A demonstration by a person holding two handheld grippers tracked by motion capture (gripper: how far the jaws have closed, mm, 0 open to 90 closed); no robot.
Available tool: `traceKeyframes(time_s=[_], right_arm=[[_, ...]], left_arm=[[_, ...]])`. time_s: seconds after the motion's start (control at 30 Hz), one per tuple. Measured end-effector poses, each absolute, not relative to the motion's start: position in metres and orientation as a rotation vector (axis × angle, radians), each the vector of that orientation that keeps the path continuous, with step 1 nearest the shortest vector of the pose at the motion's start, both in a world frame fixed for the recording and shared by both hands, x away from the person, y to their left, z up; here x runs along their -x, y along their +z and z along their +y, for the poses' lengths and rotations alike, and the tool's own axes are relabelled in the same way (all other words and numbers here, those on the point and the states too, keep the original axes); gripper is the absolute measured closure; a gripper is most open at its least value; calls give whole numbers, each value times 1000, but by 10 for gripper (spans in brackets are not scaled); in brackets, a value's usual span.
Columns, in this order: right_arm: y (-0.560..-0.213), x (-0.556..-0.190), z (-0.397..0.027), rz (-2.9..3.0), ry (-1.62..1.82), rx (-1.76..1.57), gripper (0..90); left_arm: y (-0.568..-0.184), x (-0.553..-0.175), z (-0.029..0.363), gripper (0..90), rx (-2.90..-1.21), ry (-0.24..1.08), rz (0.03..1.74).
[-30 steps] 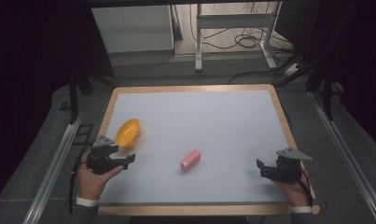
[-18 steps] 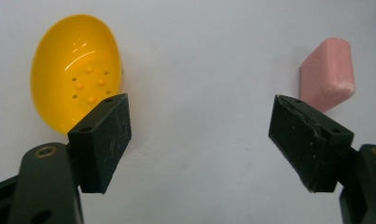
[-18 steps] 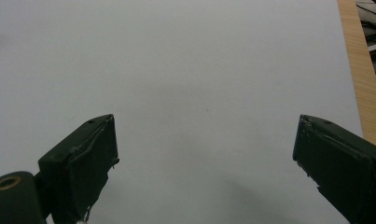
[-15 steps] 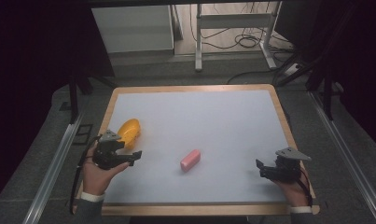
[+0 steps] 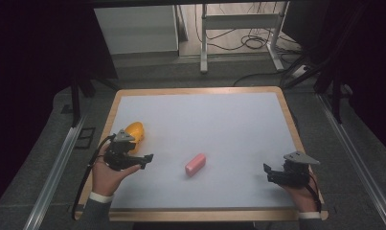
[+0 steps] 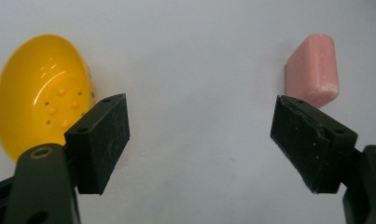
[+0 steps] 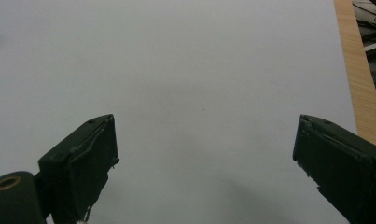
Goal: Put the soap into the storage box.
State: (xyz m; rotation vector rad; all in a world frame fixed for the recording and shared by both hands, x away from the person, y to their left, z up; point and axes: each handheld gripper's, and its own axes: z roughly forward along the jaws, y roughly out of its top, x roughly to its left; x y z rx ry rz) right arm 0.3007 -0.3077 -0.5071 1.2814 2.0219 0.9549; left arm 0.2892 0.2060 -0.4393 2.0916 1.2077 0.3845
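Observation:
A yellow perforated bowl [image 5: 134,130] lies on its side at the left of the white board [image 5: 219,124]. A pink block [image 5: 195,164] lies near the board's middle. My left gripper [image 5: 146,160] sits just in front of the bowl, pointing right toward the block, open and holding nothing. In the left gripper view the bowl [image 6: 38,91] is beyond the left jaw and the block [image 6: 313,69] beyond the right jaw, with bare board around the gripper [image 6: 199,135]. My right gripper [image 5: 267,173] rests at the board's right front, open and holding nothing [image 7: 204,154].
The board has a wooden rim [image 5: 291,120], which appears at the right gripper view's right side [image 7: 358,70]. Metal rails [image 5: 56,167] run along both sides of the table. A stand's legs and cables [image 5: 248,43] lie on the floor beyond.
My left gripper has shifted a little right and away from the person, closer to the yellow bowl. The right gripper, bowl and block have stayed put.

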Motion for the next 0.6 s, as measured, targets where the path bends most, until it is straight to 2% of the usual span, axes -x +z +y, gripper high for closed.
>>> traceKeyframes(time_s=[0.6], right_arm=[[-508,-301,-308,2022,945,-1280,63]], left_arm=[[-445,-300,177,194,-2151,346,1154]])
